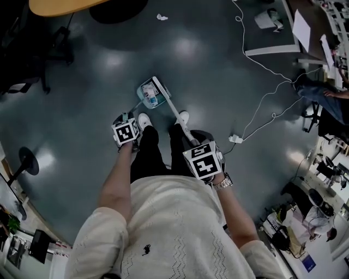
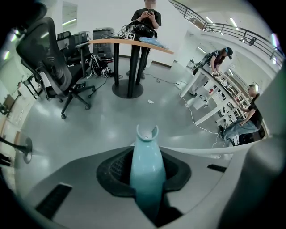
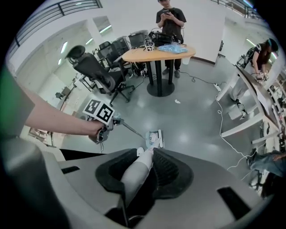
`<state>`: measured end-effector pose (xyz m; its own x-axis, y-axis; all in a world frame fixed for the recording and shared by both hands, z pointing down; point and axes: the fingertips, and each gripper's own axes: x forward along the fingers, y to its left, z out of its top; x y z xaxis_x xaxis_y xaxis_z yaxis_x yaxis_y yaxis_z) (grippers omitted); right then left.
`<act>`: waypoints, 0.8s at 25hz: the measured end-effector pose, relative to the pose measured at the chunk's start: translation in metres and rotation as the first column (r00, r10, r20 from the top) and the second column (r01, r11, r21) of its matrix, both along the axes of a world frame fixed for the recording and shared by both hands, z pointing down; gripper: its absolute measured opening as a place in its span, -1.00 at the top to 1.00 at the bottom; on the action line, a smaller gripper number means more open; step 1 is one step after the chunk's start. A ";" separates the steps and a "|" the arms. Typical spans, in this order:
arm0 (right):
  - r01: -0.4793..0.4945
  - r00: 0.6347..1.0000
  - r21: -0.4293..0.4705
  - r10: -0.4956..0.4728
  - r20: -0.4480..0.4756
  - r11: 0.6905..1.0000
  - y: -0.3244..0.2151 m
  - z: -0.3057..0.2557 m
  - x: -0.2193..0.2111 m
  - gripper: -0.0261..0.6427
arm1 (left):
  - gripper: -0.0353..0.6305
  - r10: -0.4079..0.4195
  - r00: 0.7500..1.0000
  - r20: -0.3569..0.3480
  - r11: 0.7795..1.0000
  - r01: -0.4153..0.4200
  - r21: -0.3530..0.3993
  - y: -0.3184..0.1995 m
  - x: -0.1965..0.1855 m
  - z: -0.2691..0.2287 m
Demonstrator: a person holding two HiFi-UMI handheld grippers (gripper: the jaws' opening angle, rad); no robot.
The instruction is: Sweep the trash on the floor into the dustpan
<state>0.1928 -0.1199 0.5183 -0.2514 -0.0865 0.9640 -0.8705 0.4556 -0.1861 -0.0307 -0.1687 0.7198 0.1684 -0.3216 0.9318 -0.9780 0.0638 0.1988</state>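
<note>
Teal dustpan handle (image 2: 146, 152) is clamped in your left tool (image 2: 145, 176), pale broom handle (image 3: 135, 173) in your right tool (image 3: 144, 172). Head view, unlike left gripper view, shows the dustpan (image 1: 140, 93) on floor (image 1: 207, 71) before your shoes (image 1: 144, 120), holding trash (image 1: 151, 99).

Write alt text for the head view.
Seen from above, a person stands on a grey floor, the left gripper shut on a dustpan handle, the right gripper on a broom handle. The broom head sits beside the dustpan, which holds trash; a crumpled scrap lies farther off.
</note>
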 end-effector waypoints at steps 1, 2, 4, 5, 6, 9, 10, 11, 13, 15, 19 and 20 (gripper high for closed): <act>0.010 1.000 -0.005 -0.010 -0.004 1.000 0.001 0.002 -0.001 0.57 | 0.61 0.000 1.000 0.000 1.000 0.000 0.000 0.000 0.000 0.000; 0.018 1.000 -0.010 -0.018 -0.007 1.000 0.002 0.004 -0.002 0.57 | 0.61 0.001 1.000 0.000 1.000 -0.001 0.000 0.000 0.000 0.000; 0.028 1.000 -0.012 -0.029 -0.012 1.000 0.003 0.005 -0.003 0.57 | 0.61 0.007 1.000 0.002 1.000 -0.007 0.002 0.000 0.001 0.000; 0.032 0.999 -0.012 -0.033 -0.015 0.999 0.004 0.005 -0.003 0.57 | 0.61 0.012 1.000 0.003 1.000 -0.012 0.003 0.001 0.002 0.000; 0.035 0.999 -0.012 -0.036 -0.017 0.999 0.006 0.005 -0.002 0.57 | 0.61 0.016 1.000 0.005 1.000 -0.016 0.002 0.002 0.003 0.001; 0.032 0.999 -0.017 -0.032 -0.019 0.999 0.010 0.007 0.002 0.57 | 0.61 0.030 0.999 0.015 1.000 -0.030 -0.001 0.005 0.004 0.001; 0.029 0.999 -0.019 -0.029 -0.019 0.999 0.012 0.007 0.003 0.57 | 0.61 0.037 0.999 0.020 0.999 -0.037 -0.003 0.005 0.004 0.001; 0.025 1.000 -0.021 -0.026 -0.019 0.999 0.014 0.007 0.004 0.57 | 0.61 0.046 0.999 0.025 0.999 -0.046 -0.007 0.006 0.004 0.001; 0.018 1.000 -0.024 -0.018 -0.017 1.000 0.017 0.007 0.005 0.57 | 0.61 0.058 0.998 0.035 0.998 -0.058 -0.012 0.008 0.002 0.001; 0.015 1.000 -0.026 -0.016 -0.019 1.000 0.019 0.009 0.007 0.57 | 0.61 0.062 0.997 0.040 0.998 -0.062 -0.013 0.009 0.003 0.003; 0.013 1.000 -0.029 -0.014 -0.025 0.999 0.027 0.009 0.010 0.57 | 0.61 0.073 0.996 0.045 0.997 -0.072 -0.015 0.009 0.005 0.004; 0.011 1.000 -0.029 -0.011 -0.025 1.000 0.029 0.009 0.011 0.57 | 0.61 0.076 0.996 0.046 0.997 -0.075 -0.016 0.009 0.005 0.004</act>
